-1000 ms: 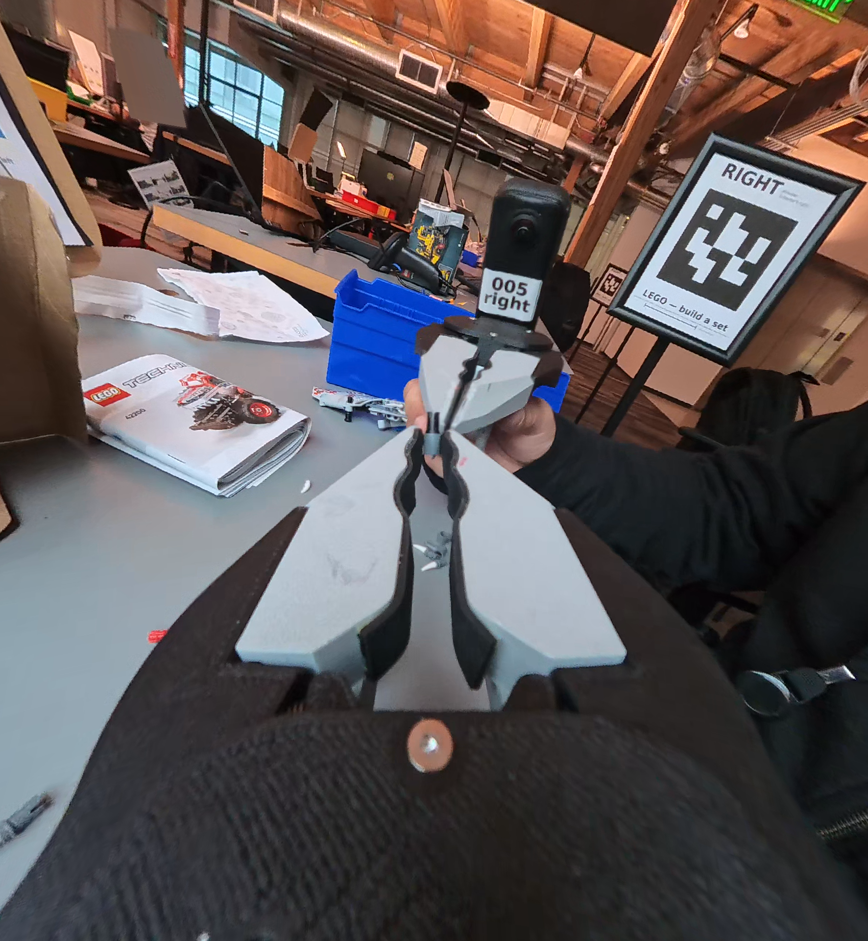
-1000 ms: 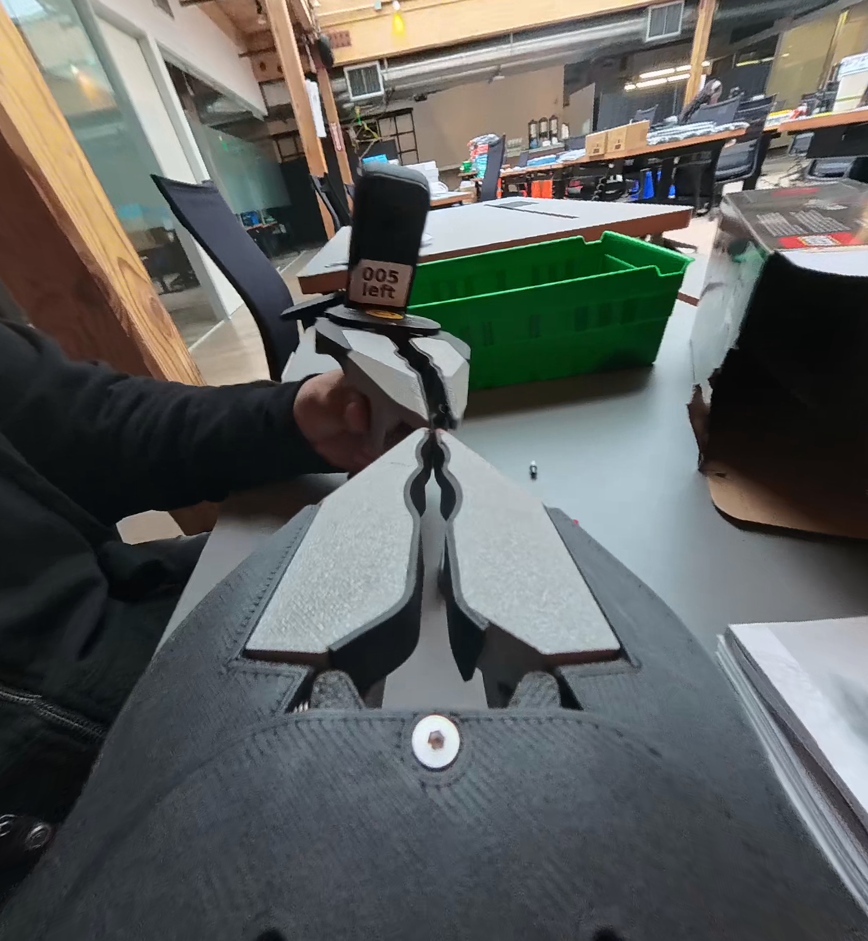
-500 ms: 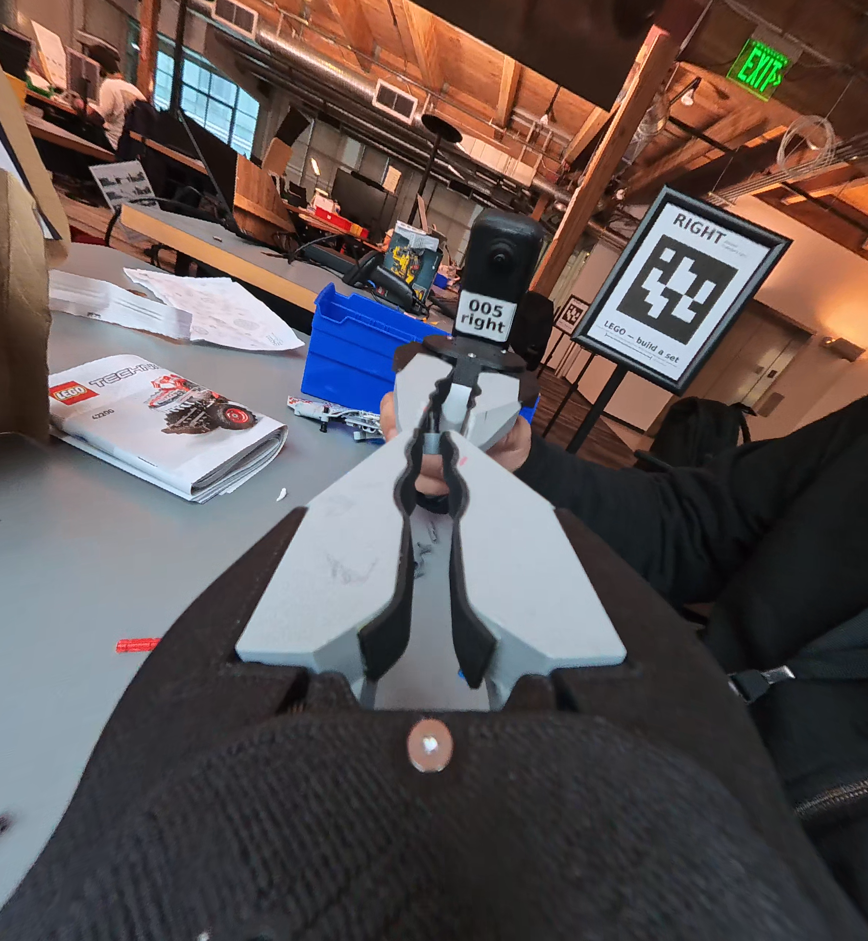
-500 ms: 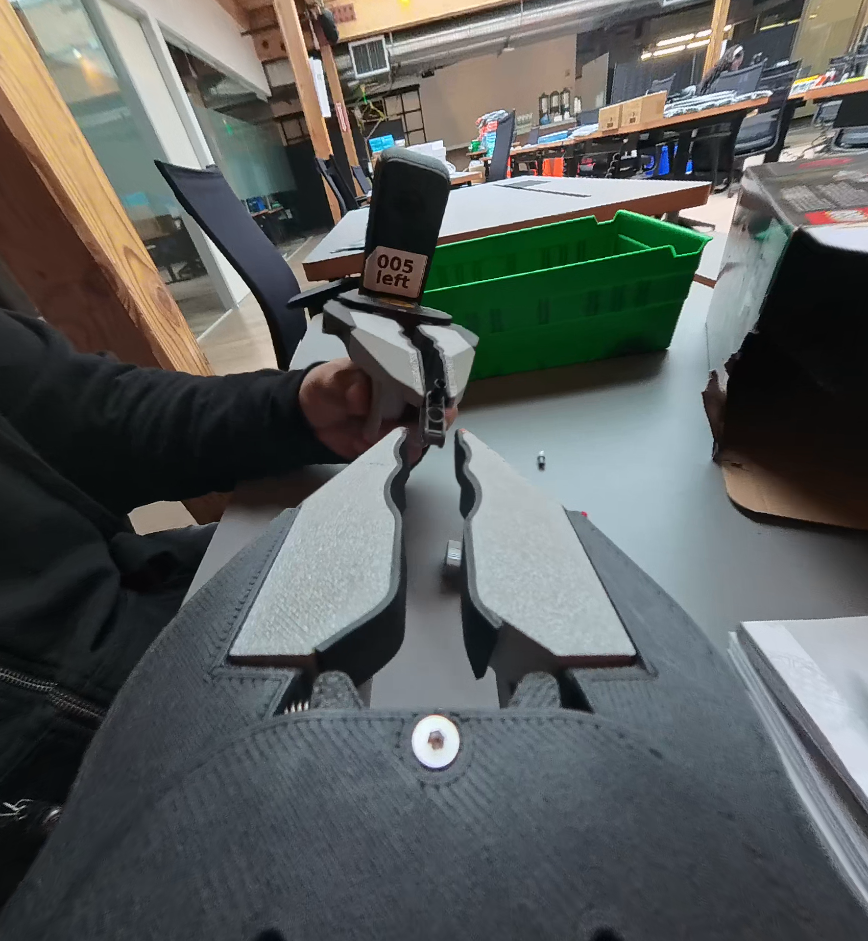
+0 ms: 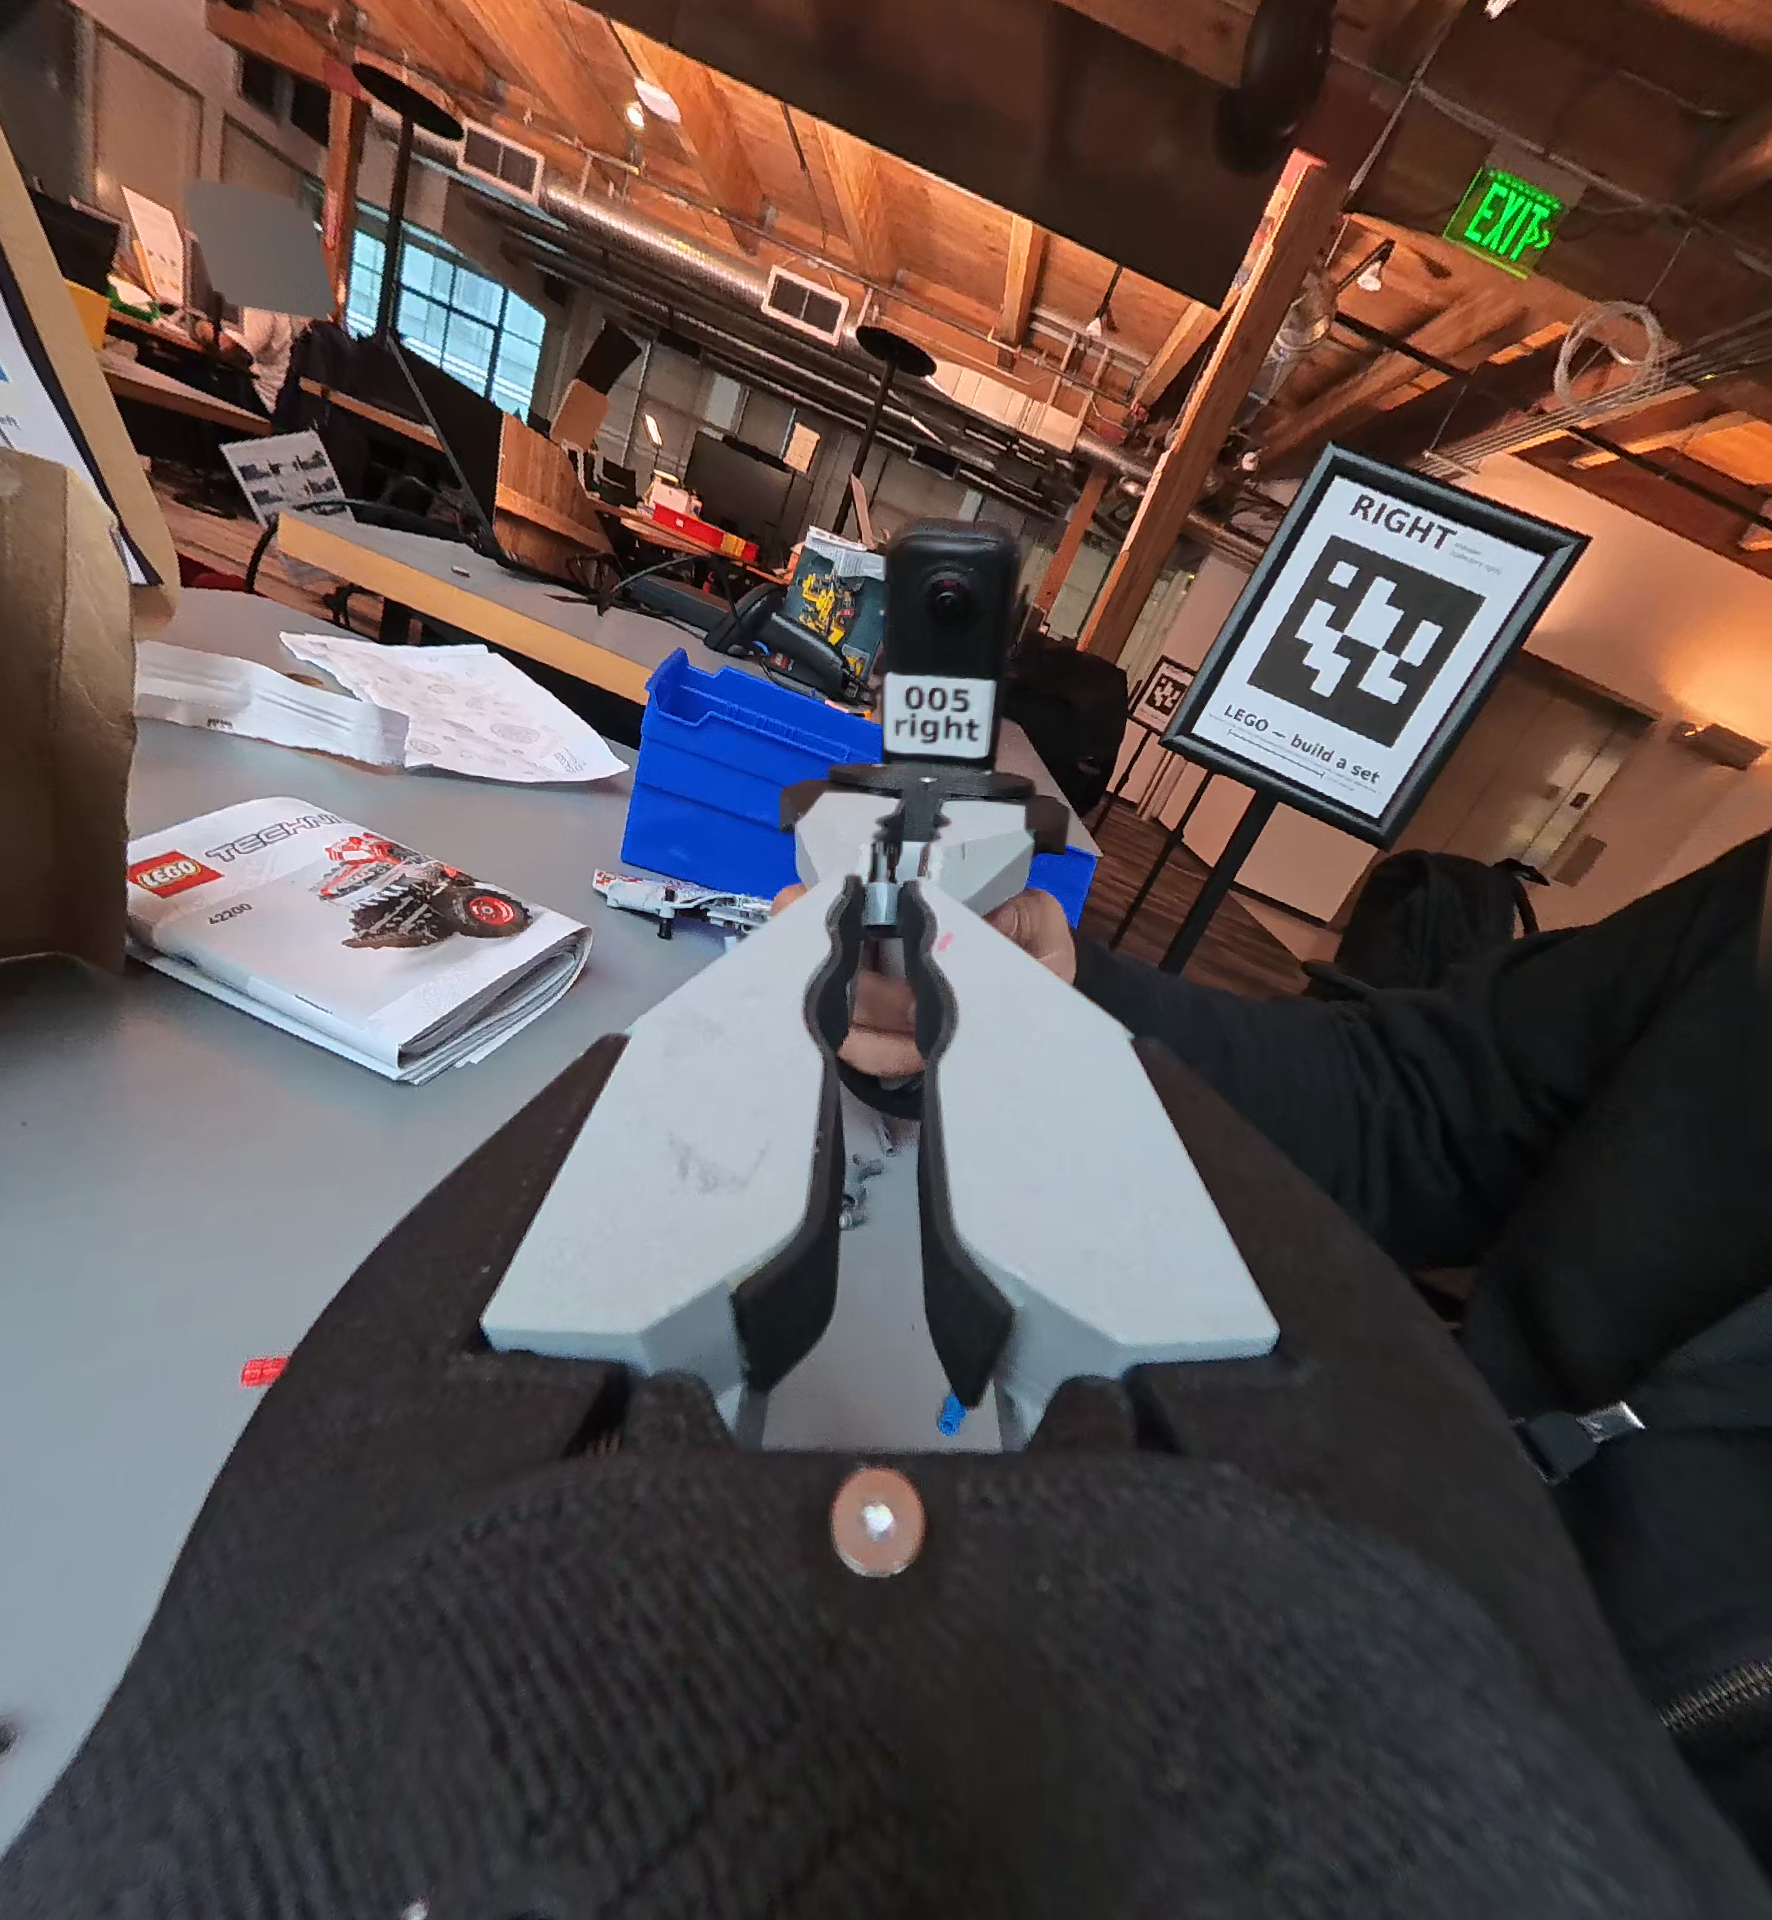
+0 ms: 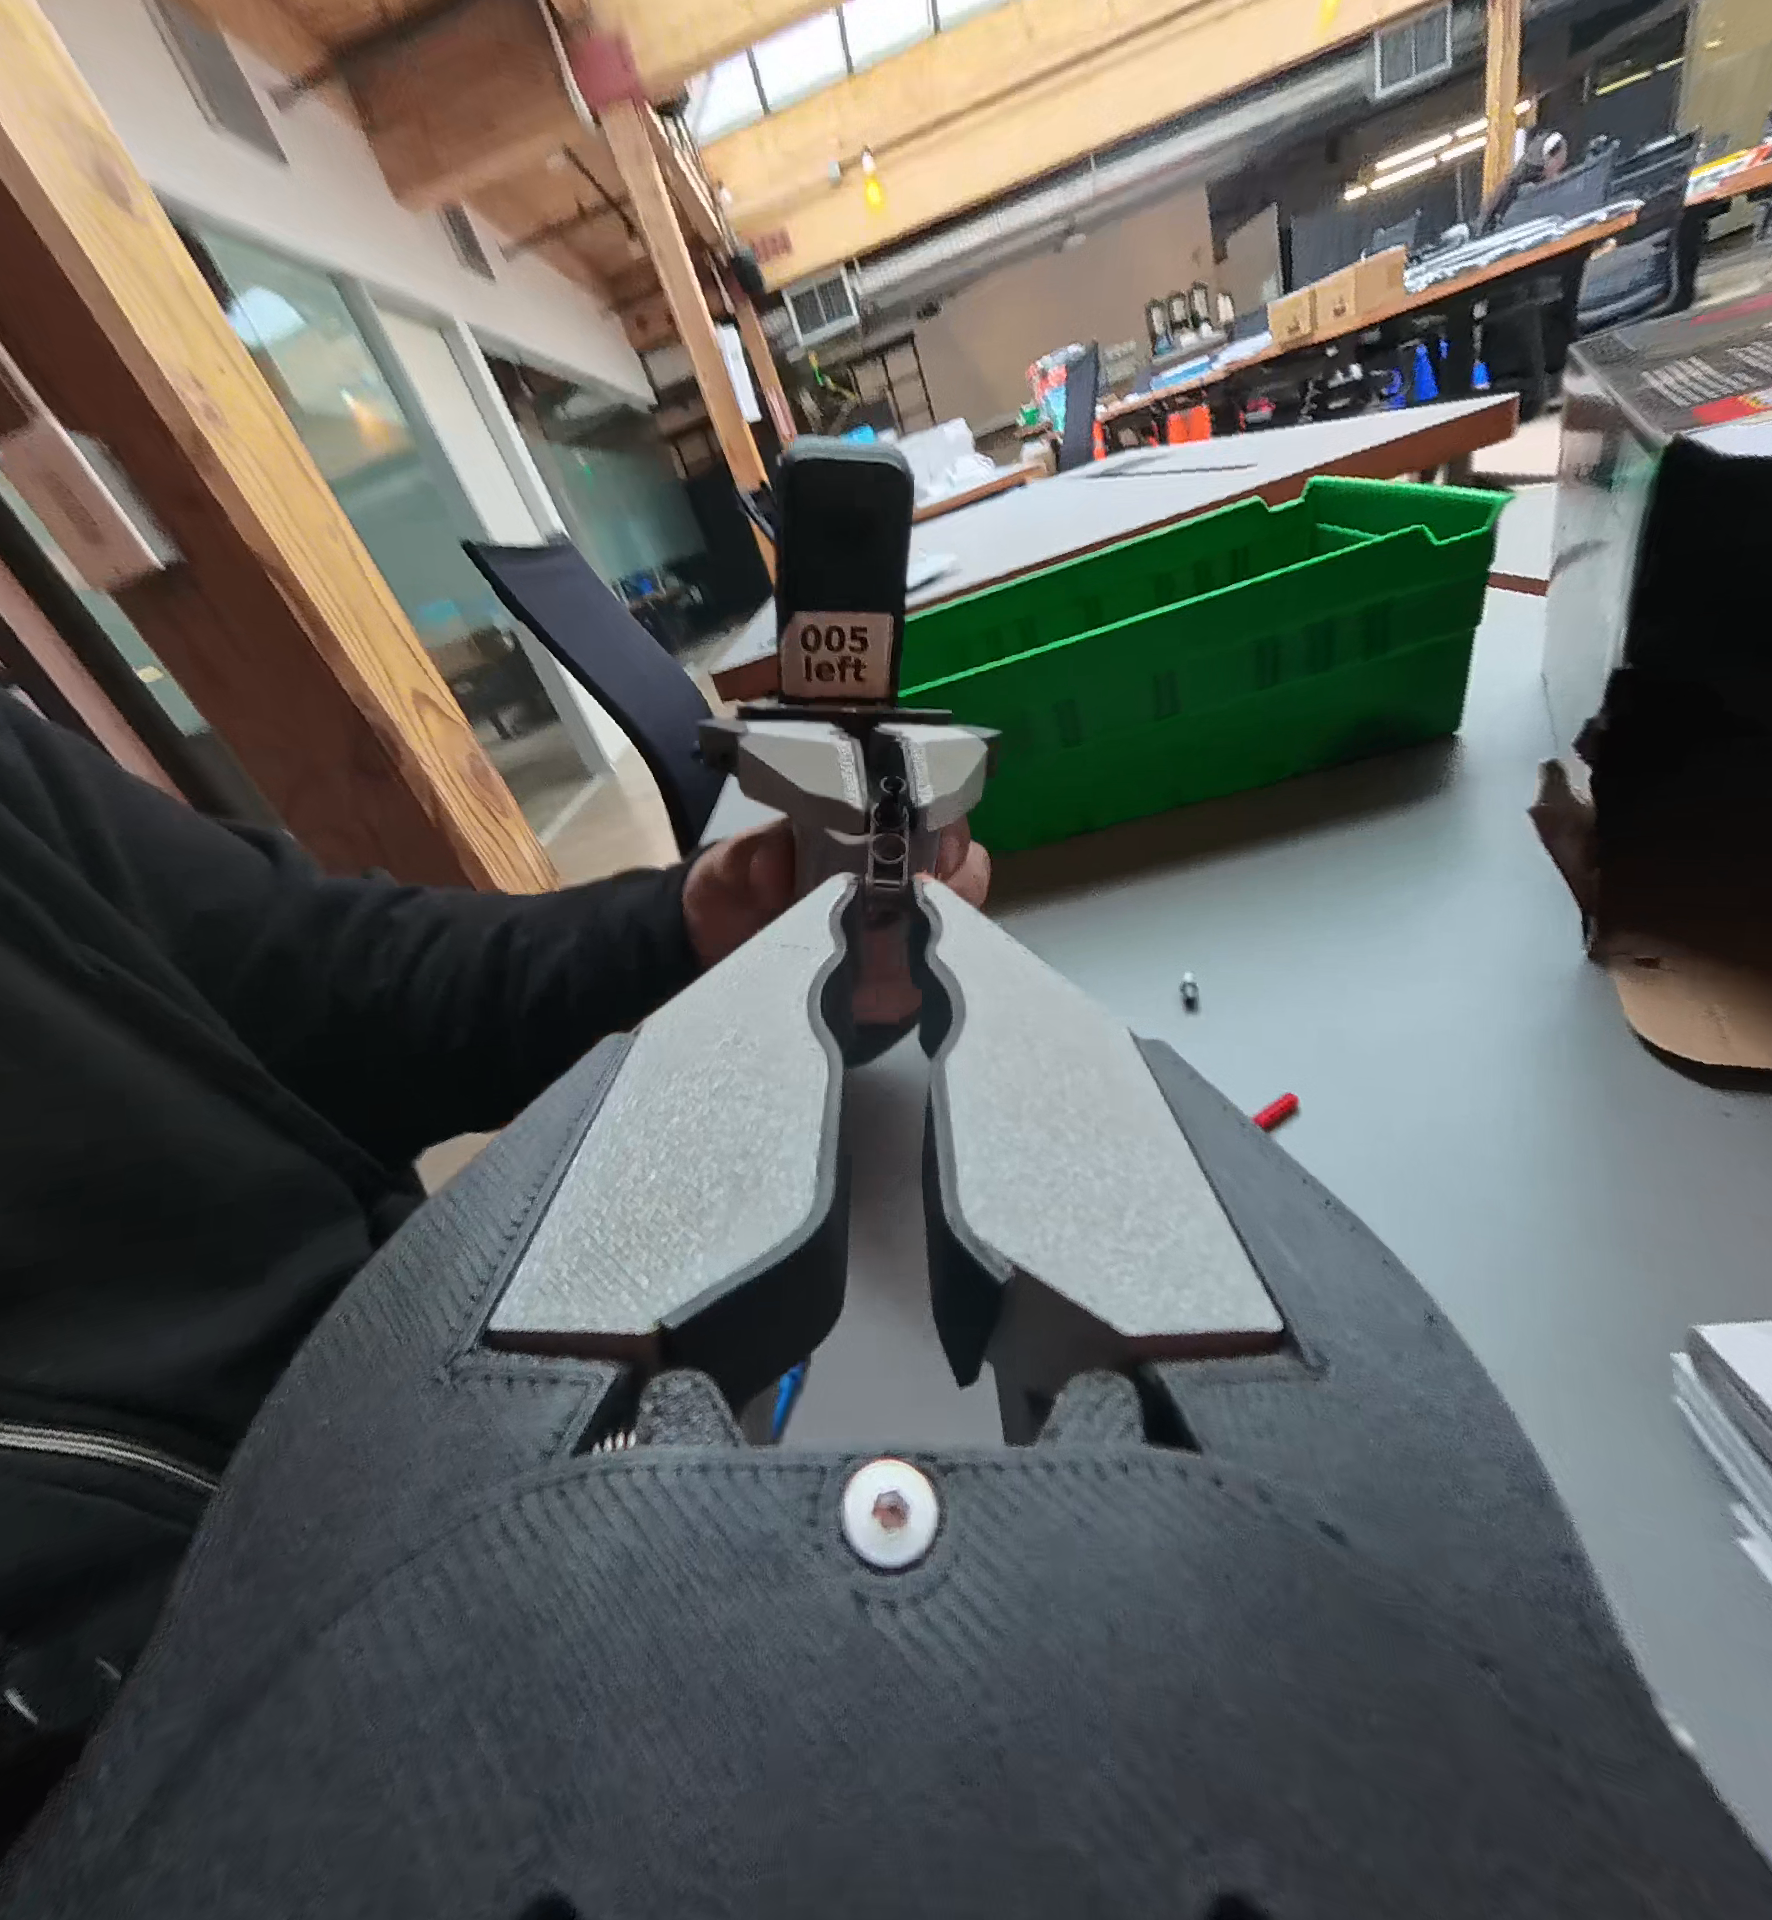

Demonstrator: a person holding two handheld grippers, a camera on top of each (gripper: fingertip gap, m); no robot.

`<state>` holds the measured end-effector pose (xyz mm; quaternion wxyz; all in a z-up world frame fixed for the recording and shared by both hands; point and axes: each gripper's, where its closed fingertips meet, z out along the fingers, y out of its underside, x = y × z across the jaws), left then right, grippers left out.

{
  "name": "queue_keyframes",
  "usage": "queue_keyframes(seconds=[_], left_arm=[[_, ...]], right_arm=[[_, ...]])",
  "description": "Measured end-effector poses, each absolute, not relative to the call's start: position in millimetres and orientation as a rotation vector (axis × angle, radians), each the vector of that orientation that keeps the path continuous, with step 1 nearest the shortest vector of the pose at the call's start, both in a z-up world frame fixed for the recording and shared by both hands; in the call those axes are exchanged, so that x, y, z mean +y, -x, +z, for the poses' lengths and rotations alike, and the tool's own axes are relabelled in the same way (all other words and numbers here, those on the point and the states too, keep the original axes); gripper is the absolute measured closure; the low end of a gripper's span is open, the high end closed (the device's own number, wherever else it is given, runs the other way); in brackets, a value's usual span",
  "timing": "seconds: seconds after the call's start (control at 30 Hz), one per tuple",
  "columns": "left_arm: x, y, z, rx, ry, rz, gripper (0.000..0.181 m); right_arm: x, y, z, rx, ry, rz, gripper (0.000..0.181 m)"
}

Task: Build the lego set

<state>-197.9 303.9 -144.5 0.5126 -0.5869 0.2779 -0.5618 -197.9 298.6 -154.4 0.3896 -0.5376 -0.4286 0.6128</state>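
Lego piece (image 5: 883,902) pinched tip-to-tip between left tongs (image 5: 880,914) and right tongs (image 6: 883,883), above bare table (image 5: 134,1195).

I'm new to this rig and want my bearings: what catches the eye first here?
The two grippers meet tip to tip mid-frame: the left gripper pinches a small grey piece that the right gripper faces. Behind lie the instruction booklet and blue bin; a green bin stands opposite.

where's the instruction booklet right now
In the left wrist view the instruction booklet lies on the grey table, left of the left gripper, between the cardboard box and the blue bin.
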Motion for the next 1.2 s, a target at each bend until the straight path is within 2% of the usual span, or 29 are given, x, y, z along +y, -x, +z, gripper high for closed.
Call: queue_keyframes(seconds=[0.23, 0.43, 1.2], left_arm=[[300.5, 189.2, -151.9, 0.708, 1.450, -1.366, 0.172], [301.9, 191.6, -151.9, 0.707, 1.447, -1.333, 0.181], [297.5, 192.3, -145.0, 0.699, 1.405, -1.397, 0.176]], right_arm=[[302.3, 195.7, -149.5, -1.023, 1.351, 1.611, 0.177], [298.6, 198.2, -148.5, -1.015, 1.332, 1.658, 0.177], [290.7, 204.5, -155.4, -1.069, 1.361, 1.680, 0.177]])
